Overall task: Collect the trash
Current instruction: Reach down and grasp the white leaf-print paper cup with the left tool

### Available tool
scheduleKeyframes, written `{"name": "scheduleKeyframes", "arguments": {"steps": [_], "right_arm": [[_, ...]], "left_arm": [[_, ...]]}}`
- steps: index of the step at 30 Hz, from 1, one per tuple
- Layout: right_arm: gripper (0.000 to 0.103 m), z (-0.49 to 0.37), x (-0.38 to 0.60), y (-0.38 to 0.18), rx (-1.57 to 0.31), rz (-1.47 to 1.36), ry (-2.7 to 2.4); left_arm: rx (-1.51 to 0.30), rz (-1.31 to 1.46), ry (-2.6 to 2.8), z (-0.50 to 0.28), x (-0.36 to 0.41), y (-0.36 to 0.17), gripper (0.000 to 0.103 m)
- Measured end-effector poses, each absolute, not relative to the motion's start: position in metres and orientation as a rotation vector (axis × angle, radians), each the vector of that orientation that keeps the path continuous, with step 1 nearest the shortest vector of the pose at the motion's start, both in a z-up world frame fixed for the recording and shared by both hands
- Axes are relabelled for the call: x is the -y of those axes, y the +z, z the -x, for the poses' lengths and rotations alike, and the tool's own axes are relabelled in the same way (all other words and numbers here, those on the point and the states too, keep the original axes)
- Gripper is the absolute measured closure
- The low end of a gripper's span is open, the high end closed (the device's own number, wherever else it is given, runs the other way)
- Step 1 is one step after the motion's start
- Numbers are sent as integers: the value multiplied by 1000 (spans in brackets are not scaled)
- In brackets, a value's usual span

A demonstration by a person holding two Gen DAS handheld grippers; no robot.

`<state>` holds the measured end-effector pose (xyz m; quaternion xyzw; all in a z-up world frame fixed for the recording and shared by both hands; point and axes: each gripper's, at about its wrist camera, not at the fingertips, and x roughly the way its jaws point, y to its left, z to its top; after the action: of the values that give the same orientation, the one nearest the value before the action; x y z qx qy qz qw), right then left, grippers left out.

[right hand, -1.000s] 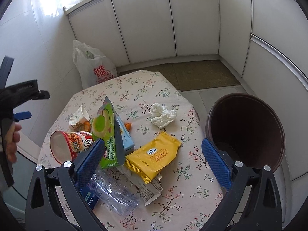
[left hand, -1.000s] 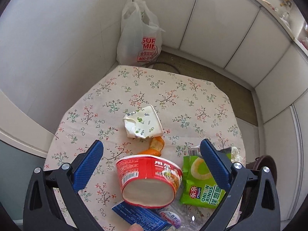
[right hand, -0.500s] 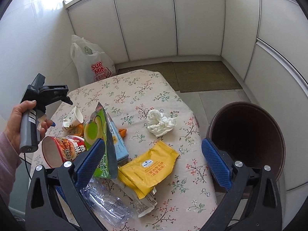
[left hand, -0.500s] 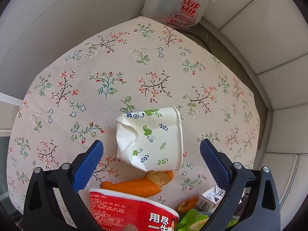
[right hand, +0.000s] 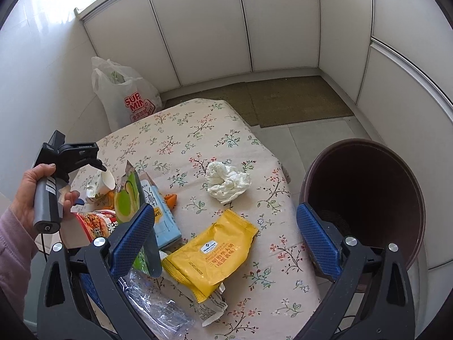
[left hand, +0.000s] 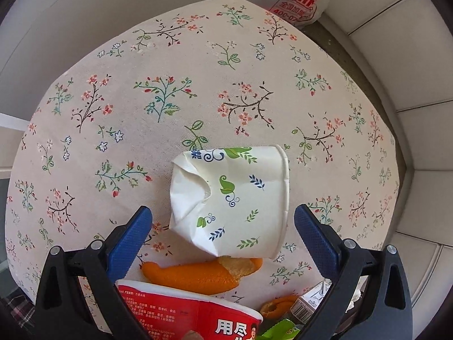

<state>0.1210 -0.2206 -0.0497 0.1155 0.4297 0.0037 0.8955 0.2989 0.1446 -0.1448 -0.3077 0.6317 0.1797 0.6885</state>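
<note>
A crushed white paper cup with leaf print lies on its side on the floral table. My left gripper is open, just above it, with the cup's lower part between the blue pads. The left gripper also shows in the right wrist view, over the cup. My right gripper is open and empty above a yellow packet. A brown trash bin stands right of the table.
Orange peel and a red noodle bowl lie near the cup. A green snack bag, a blue carton, a crumpled tissue and a clear plastic bottle are on the table. A white shopping bag stands on the floor.
My left gripper has moved forward and down over the noodle bowl to the paper cup, which now lies between its pads. My right gripper has shifted only slightly.
</note>
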Motion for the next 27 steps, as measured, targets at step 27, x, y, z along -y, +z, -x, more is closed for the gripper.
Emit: {"name": "scheduleKeyframes", "arguments": {"steps": [27], "right_arm": [[7,-172,179,-71,-1086,-321,229]], "left_arm": [[-940,528,102,-110,-172,-34,23]]}}
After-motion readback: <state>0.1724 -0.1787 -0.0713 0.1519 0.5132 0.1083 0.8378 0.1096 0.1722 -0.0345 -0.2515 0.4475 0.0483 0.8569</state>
